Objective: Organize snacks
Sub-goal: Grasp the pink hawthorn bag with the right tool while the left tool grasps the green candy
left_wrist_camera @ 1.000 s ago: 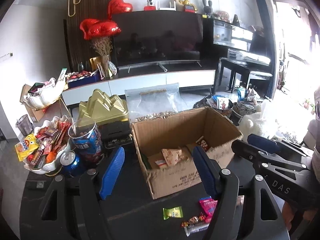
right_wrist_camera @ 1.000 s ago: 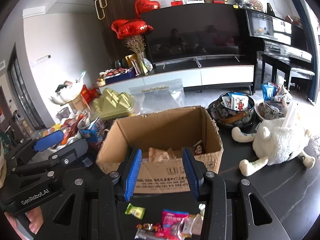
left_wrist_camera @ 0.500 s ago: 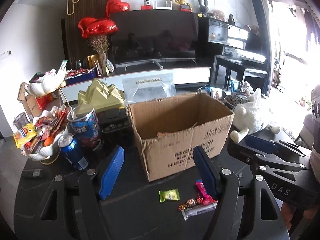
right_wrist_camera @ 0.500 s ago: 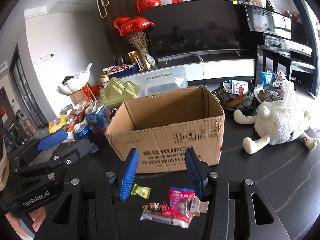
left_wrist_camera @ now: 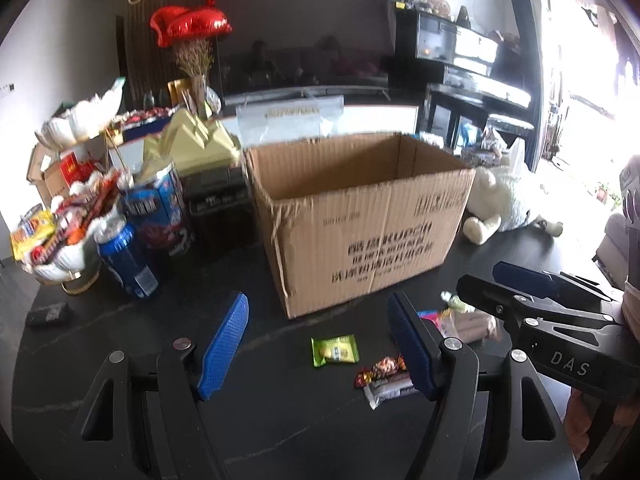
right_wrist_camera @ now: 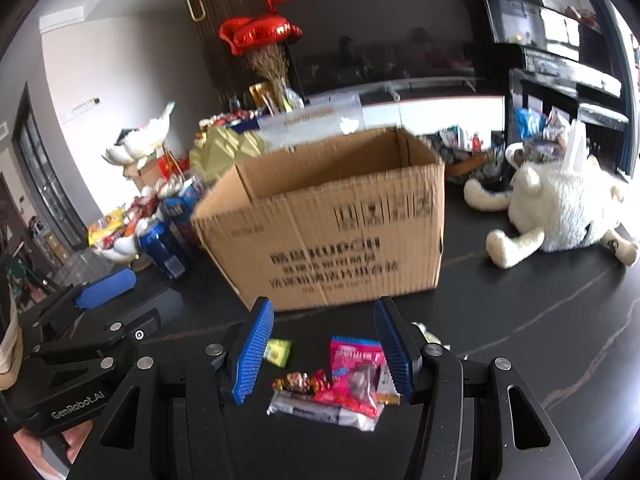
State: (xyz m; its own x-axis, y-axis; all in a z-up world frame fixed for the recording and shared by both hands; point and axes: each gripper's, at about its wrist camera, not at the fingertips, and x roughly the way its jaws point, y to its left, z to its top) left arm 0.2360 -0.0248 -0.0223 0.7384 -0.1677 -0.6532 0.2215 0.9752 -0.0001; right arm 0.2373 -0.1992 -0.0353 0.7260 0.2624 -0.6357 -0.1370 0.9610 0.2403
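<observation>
Right wrist view: the right gripper (right_wrist_camera: 324, 350) hovers with jaws wide over a small pile of about four snack packets (right_wrist_camera: 344, 384), empty. One cardboard box (right_wrist_camera: 332, 224) stands at 12 o'clock. The left gripper (left_wrist_camera: 318, 346), jaws wide and empty, frames one green candy (left_wrist_camera: 335, 350).
</observation>
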